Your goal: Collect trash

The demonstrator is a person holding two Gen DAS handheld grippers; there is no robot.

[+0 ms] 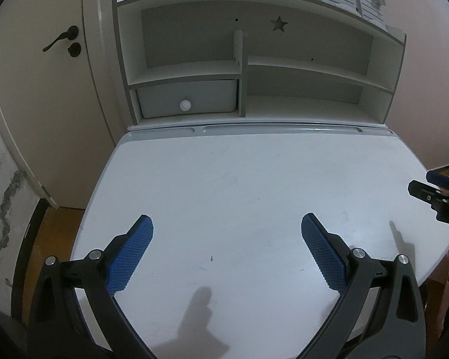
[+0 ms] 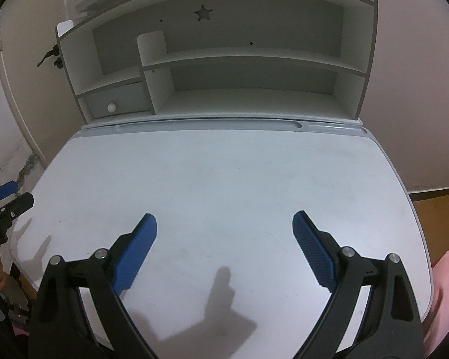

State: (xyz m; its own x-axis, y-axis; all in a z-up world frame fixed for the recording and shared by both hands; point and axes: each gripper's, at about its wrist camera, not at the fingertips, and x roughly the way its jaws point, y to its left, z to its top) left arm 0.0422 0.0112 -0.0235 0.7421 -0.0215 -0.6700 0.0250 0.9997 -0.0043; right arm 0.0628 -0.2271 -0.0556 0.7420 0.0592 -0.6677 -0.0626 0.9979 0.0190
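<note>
White desk (image 1: 254, 185) below shelf unit (image 1: 254, 68), door (image 1: 45, 89) leftward

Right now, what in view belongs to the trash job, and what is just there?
Job:
- left tongs, open
- right tongs, open
- no trash visible on the desk

Just there:
- shelf unit
- drawer
- door
</note>
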